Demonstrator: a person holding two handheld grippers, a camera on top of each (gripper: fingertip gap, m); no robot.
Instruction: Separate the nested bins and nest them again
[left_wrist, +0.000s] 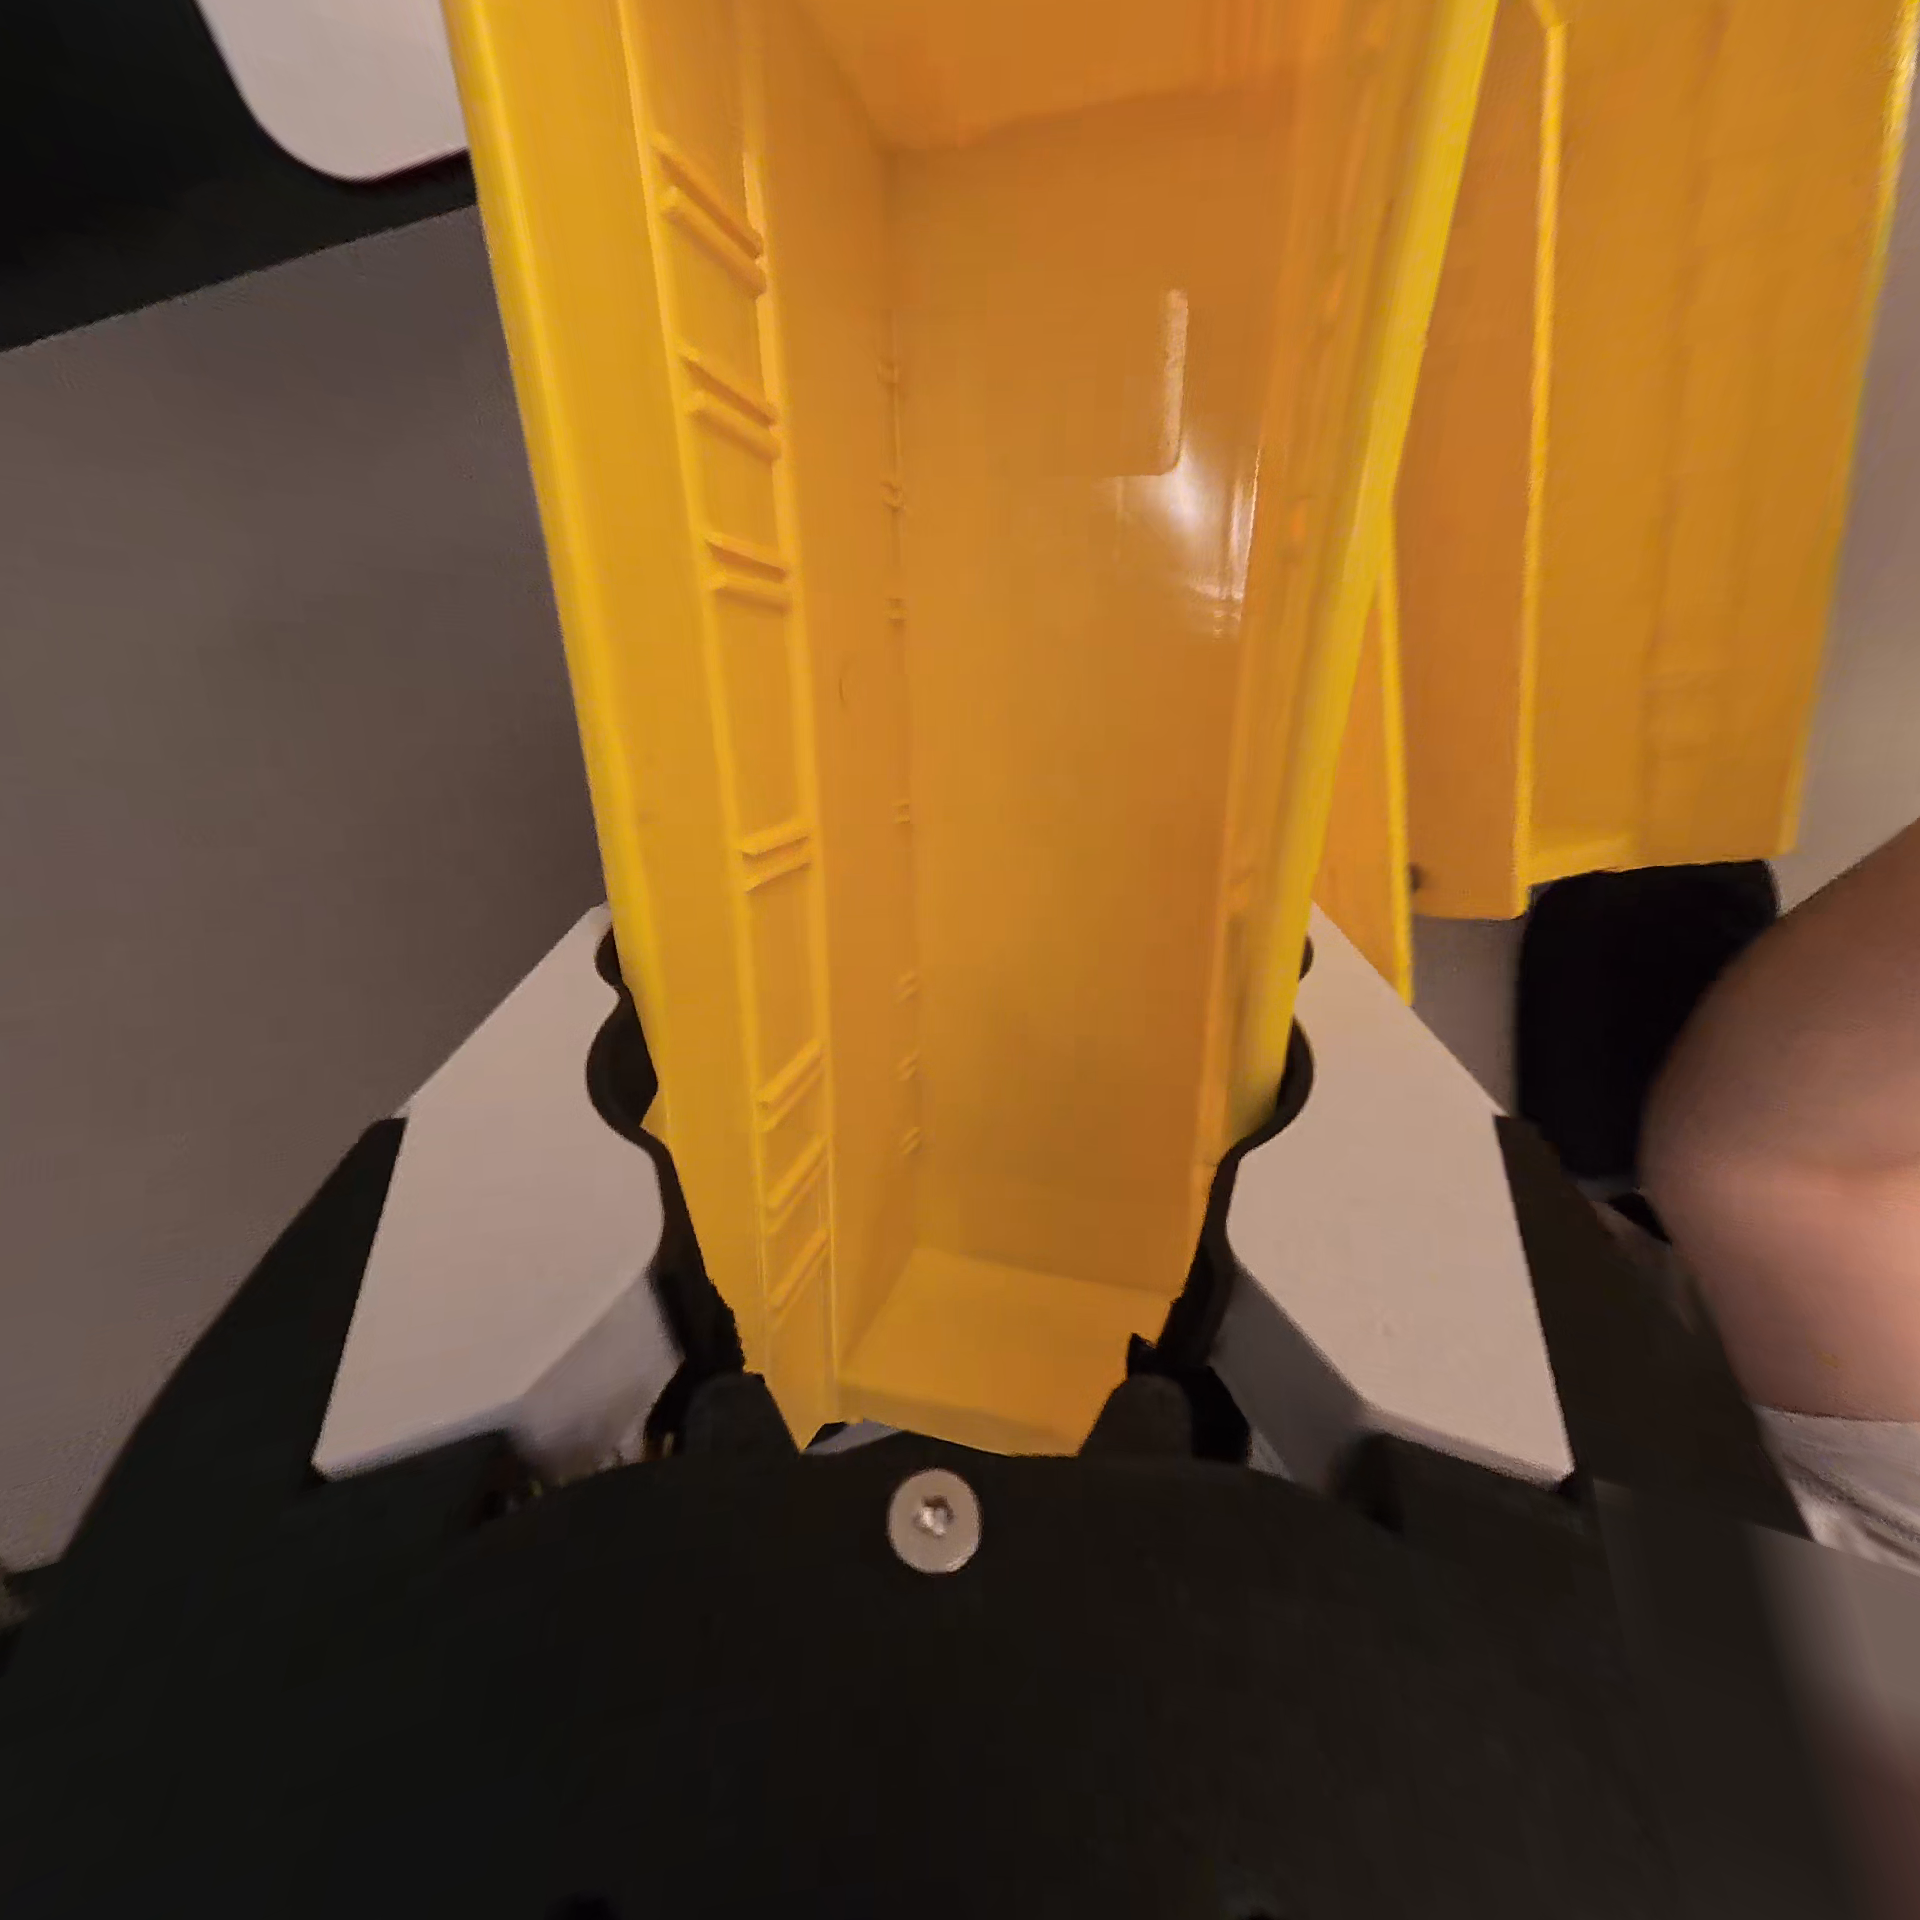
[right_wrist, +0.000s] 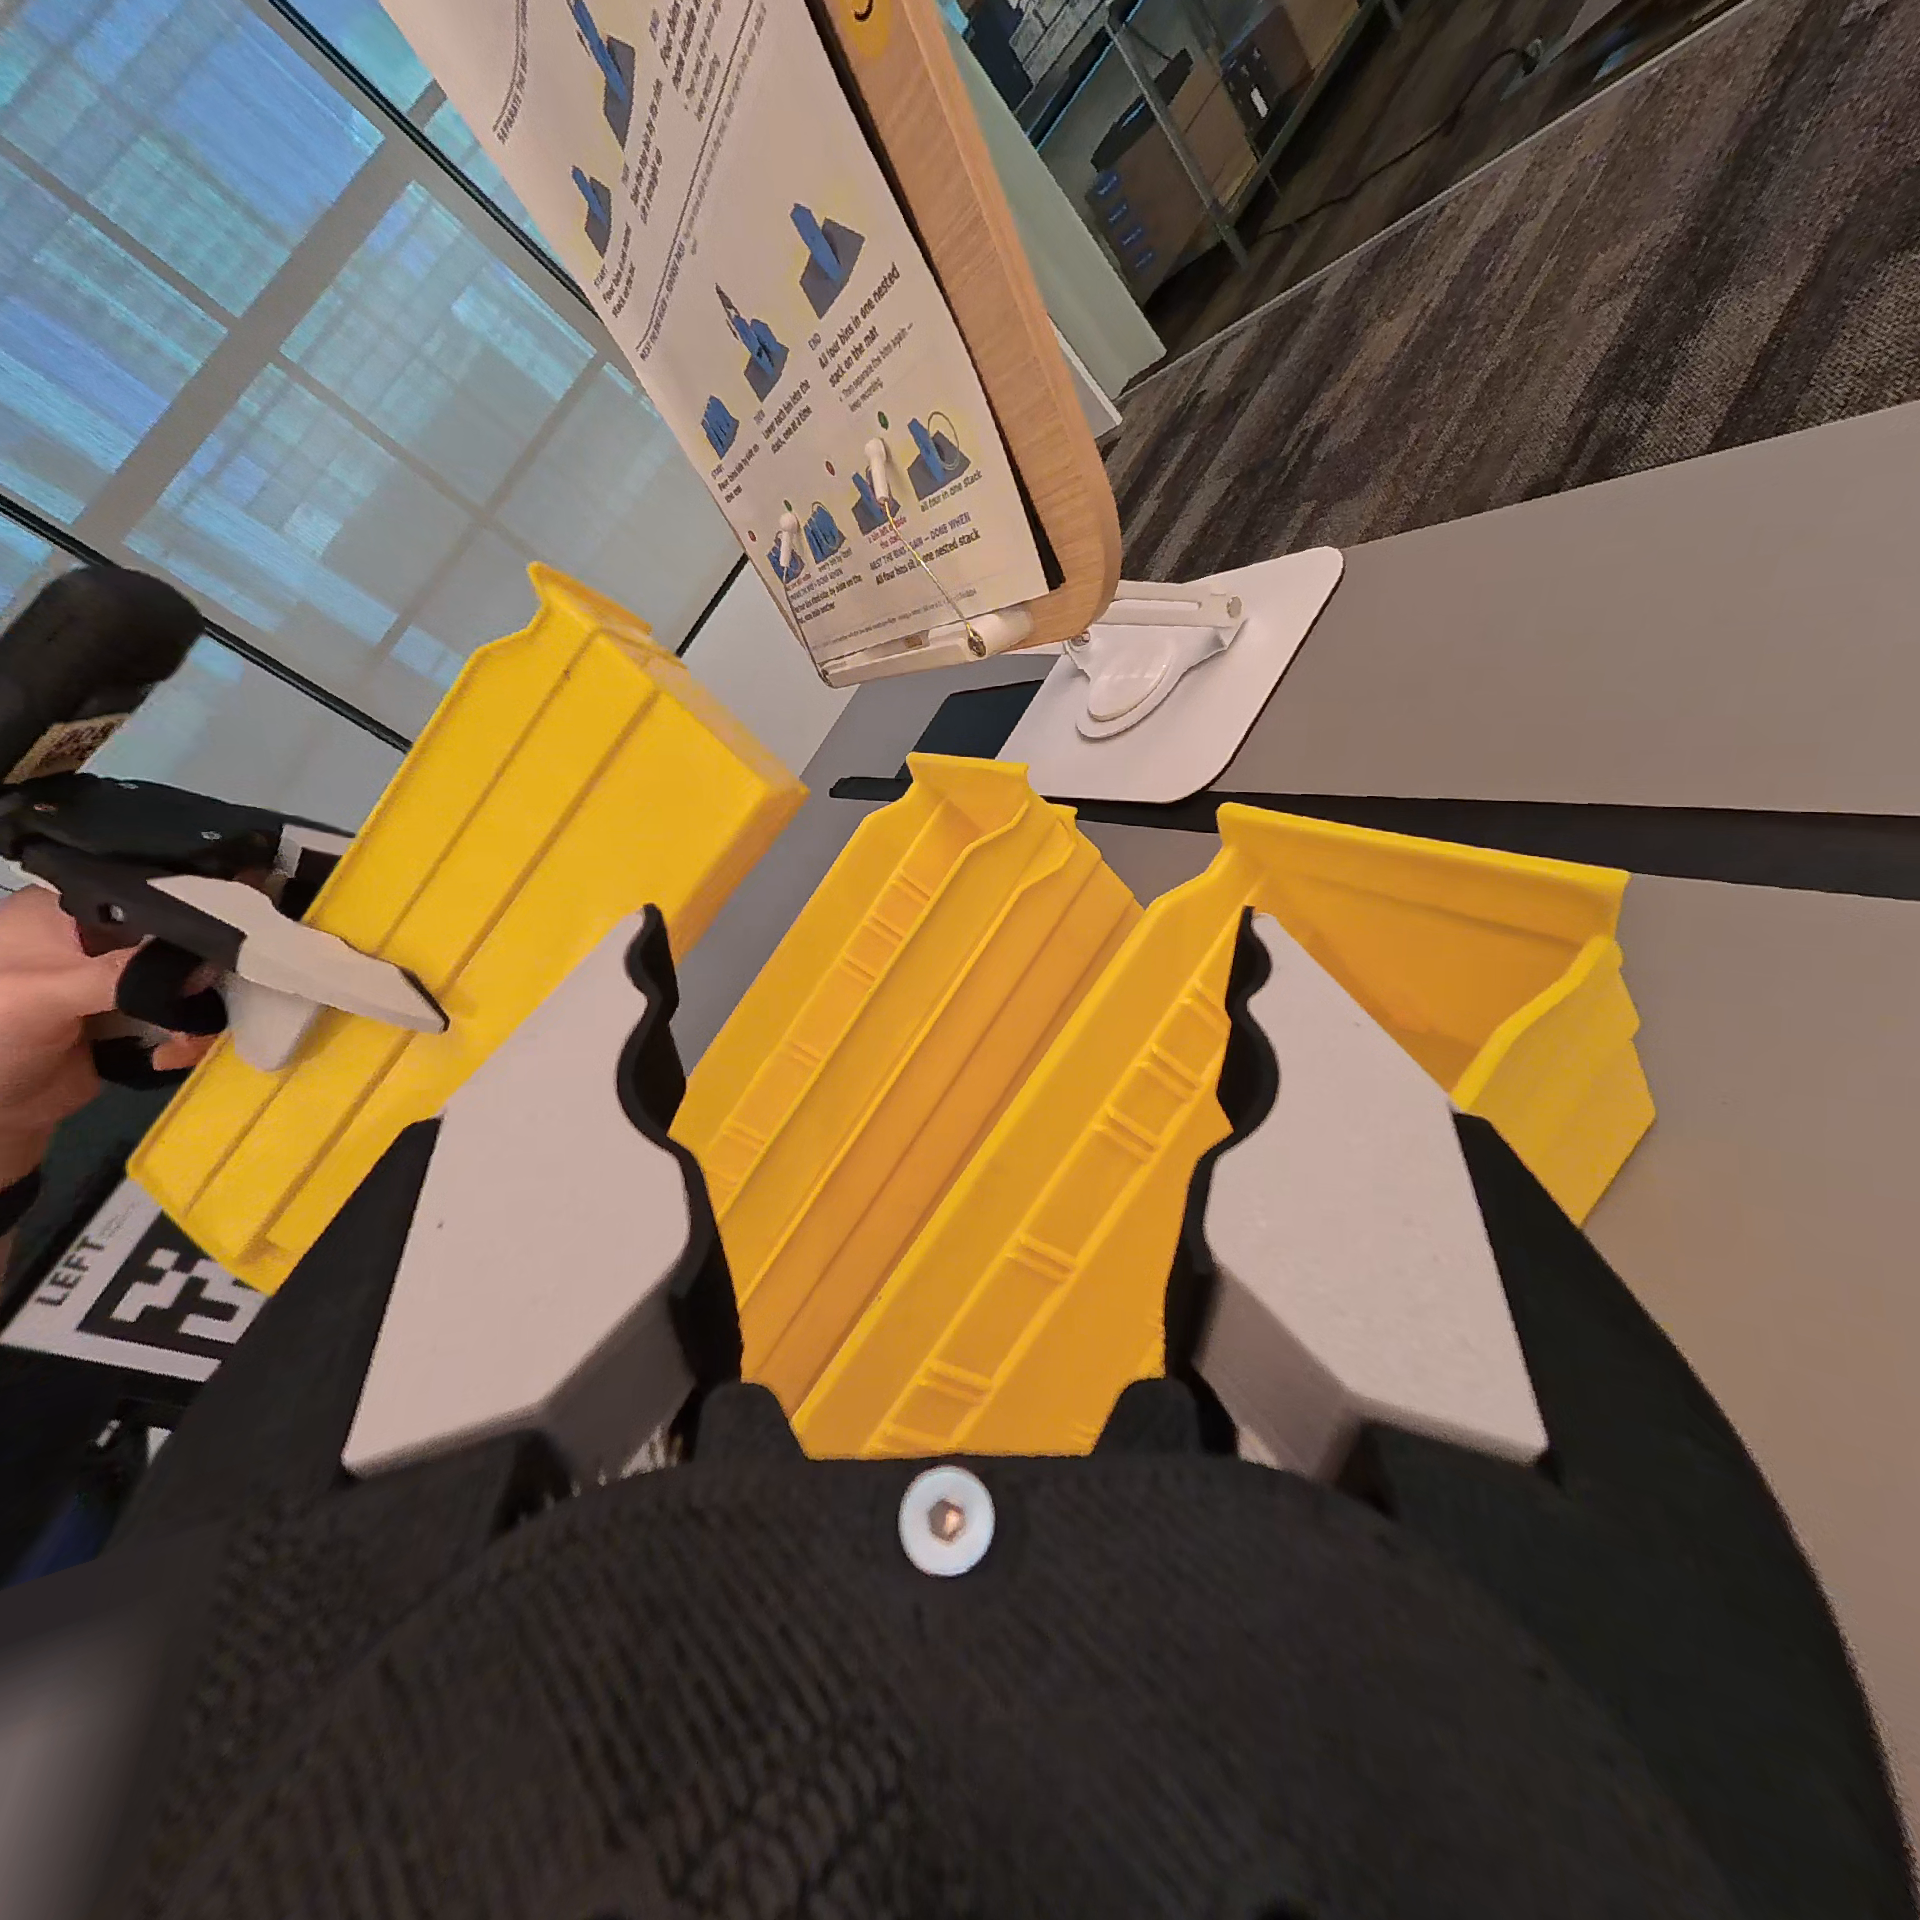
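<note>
Left tool (left_wrist: 956, 1023): fingers spread wide and clamped across a yellow bin (left_wrist: 1039, 727), black pads bearing on both long outer walls; this lifted bin (right_wrist: 468, 935) shows in the right wrist view at 10 o'clock, tilted and clear of the counter (right_wrist: 1714, 623).

Right tool (right_wrist: 945, 1039): fingers apart on either side of a nested bin stack (right_wrist: 935, 1091), which fills the gap from the centre toward 12 o'clock; the right pad lies against a bin wall; contact at the left pad is less plain, though the hold appears closed on the stack. A further bin (right_wrist: 1507, 1018) lies open at 2 o'clock on the counter.

Handling, as a judgement: thin moulded plastic, light and stiff, glossy and so liable to slip; walls likely to flex under a hard squeeze; best taken across the ribbed long sides near the rim.

View differences: the left wrist view alone shows the bin's interior and a person's forearm (left_wrist: 1787, 1122) at 3 o'clock; the right wrist view alone shows the stack, the instruction board (right_wrist: 831, 312) at 12 o'clock, its white base (right_wrist: 1174, 686), the window and the carpet.
</note>
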